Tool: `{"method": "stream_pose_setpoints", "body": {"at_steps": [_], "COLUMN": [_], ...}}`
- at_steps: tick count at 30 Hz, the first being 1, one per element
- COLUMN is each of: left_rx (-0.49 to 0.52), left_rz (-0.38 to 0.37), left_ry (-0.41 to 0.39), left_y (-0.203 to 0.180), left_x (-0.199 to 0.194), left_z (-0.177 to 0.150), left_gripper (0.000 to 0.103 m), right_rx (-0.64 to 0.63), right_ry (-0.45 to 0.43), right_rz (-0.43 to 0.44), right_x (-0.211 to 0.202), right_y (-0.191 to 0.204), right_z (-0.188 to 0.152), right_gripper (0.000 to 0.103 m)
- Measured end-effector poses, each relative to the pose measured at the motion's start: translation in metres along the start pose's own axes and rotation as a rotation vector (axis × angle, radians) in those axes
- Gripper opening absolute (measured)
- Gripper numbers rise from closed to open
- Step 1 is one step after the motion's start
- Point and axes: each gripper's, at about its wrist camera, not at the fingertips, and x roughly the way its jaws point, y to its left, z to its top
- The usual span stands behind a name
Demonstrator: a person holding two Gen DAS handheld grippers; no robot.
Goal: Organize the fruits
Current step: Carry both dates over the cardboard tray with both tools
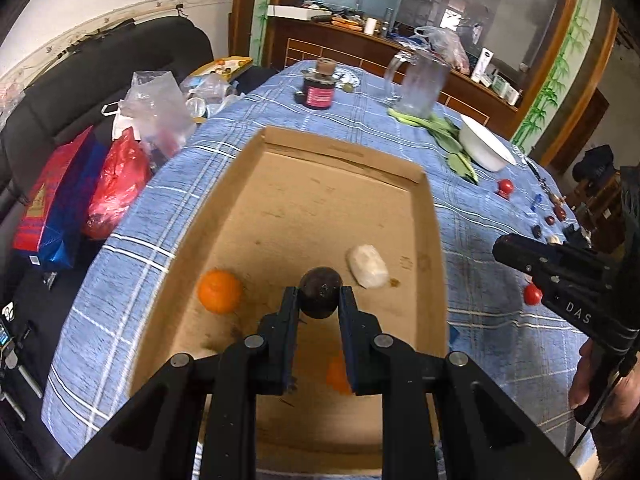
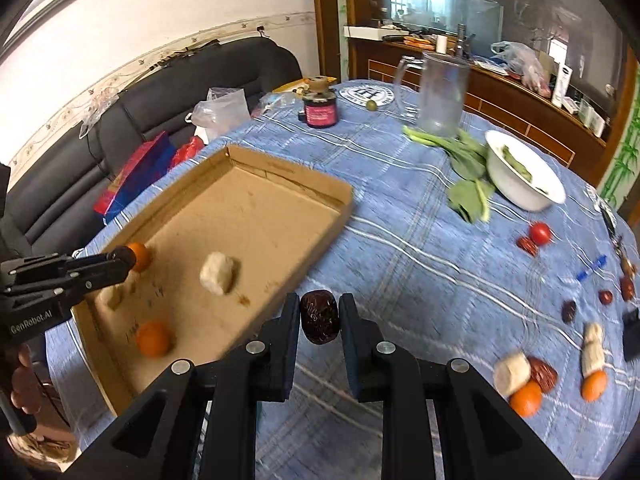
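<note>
Left wrist view: the left gripper [image 1: 320,294] is clamped on a dark round wrinkled fruit [image 1: 321,292], its two black fingers pressing the fruit's sides, and it hangs over the near half of the shallow brown cardboard tray [image 1: 344,156]. On the tray floor lie a round orange mandarin [image 1: 220,291] near the tray's left wall, a pale white peeled lump [image 1: 368,266] toward its right wall, and a second orange fruit [image 1: 336,374] partly hidden behind the fingers. The tray sits on the round table under a blue checked cloth [image 1: 480,224]. At the cloth's right edge the right gripper [image 1: 504,250] reaches in from the side; what it holds is hidden here. A small red tomato [image 1: 532,294] lies just beside it.

Right wrist view: the right gripper [image 2: 320,316] is closed on a dark brown wrinkled date [image 2: 319,316], held above the cloth just off the tray's near right corner. The left gripper shows at the tray's left wall, in front of the mandarin. Toward the table's right edge lie loose dates, pale peeled pieces and a pair of small oranges [image 2: 526,398]. A white bowl [image 2: 520,184] with leafy greens [image 2: 468,196] beside it stands at the far right, and a clear plastic jug [image 2: 442,92] and a dark jar [image 2: 320,110] stand at the far edge.
</note>
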Motion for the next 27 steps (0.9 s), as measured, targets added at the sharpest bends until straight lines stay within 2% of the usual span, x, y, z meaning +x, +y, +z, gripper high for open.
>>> {"method": "stream_pose_setpoints", "body": {"at_steps": [13, 27], "left_rx": [-0.018, -0.062], "left_rz": [0.032, 0.037], "left_ry": [0.042, 0.109], "left_y": [0.022, 0.032], "left_x": [0.043, 0.084], "left_z": [0.033, 0.048], "left_gripper": [0.019, 0.019], "right_rx": [-0.056, -0.061], "right_ry": [0.009, 0.090], "right_rz": [0.015, 0.043], "right_x": [0.051, 0.110], "right_y": [0.024, 0.030], "right_z": [0.050, 0.060], "right_gripper": [0.022, 0.022]}}
